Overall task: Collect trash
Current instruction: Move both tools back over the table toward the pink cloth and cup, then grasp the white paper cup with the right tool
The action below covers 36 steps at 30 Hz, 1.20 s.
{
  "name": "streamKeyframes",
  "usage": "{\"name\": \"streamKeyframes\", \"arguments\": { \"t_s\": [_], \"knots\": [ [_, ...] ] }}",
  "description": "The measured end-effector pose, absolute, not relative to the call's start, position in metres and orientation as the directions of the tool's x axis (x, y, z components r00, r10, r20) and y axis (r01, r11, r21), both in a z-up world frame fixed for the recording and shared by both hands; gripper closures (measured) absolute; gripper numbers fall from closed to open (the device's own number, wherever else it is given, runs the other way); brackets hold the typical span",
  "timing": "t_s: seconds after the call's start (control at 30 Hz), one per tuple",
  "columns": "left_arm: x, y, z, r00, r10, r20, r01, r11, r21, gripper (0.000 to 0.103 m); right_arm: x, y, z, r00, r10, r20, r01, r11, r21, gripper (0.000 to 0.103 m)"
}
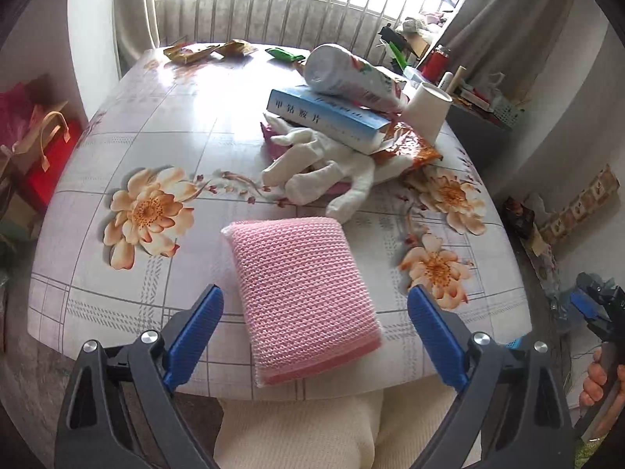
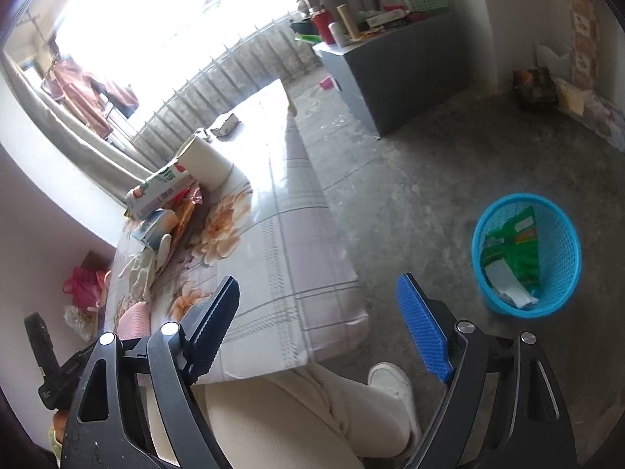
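Trash in one blue bin (image 2: 562, 234): seemingly two pieces; both grippers (image 1: 314, 314) (image 2: 318, 322) gape wide, empty.

A blue basket (image 2: 526, 254) is seen on the floor, green wrappers (image 2: 515, 252) held inside; the right gripper (image 2: 324, 324) is spread wide, nothing gripped. A flowered table (image 2: 289, 242) is seen at left.
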<state>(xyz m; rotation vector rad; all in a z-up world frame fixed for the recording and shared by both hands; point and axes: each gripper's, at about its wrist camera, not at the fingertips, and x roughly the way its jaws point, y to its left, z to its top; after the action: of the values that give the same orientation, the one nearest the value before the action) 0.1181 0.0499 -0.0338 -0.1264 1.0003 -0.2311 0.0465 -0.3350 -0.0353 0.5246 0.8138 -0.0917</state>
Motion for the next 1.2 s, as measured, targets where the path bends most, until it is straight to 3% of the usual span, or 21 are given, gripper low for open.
{"name": "streamKeyframes", "arguments": {
  "t_s": [0.4,0.67,0.93,1.03,1.17,1.2],
  "knots": [
    [0.144,0.039,-0.070,0.509,-0.179,-0.842,0.136,0.983,-0.127,0.008,0.138,-0.264,-0.011,0.684,0.191,-0.704,0.110,0.927,0.359,0.019],
    [0.149,0.040,-0.076,0.489,-0.206,-0.848,0.169,0.976,-0.139,0.008,0.234,-0.231,-0.004,0.703,0.229,-0.673,-0.006,0.949,0.317,0.019],
    [0.152,0.061,-0.077,0.505,-0.211,-0.837,0.172,0.975,-0.142,0.008,0.311,-0.215,-0.018,0.685,0.199,-0.701,-0.051,0.973,0.226,0.019],
    [0.154,0.070,-0.076,0.506,-0.223,-0.833,0.160,0.973,-0.164,0.008,0.328,-0.213,-0.028,0.667,0.189,-0.720,-0.038,0.974,0.221,0.024],
    [0.156,0.079,-0.076,0.508,-0.237,-0.828,0.150,0.971,-0.186,0.008,0.339,-0.214,-0.038,0.653,0.155,-0.741,-0.012,0.981,0.195,0.042],
    [0.156,0.080,-0.076,0.508,-0.238,-0.828,0.148,0.971,-0.189,0.008,0.339,-0.216,-0.039,0.653,0.155,-0.742,-0.005,0.980,0.200,0.042]
  ]
}}
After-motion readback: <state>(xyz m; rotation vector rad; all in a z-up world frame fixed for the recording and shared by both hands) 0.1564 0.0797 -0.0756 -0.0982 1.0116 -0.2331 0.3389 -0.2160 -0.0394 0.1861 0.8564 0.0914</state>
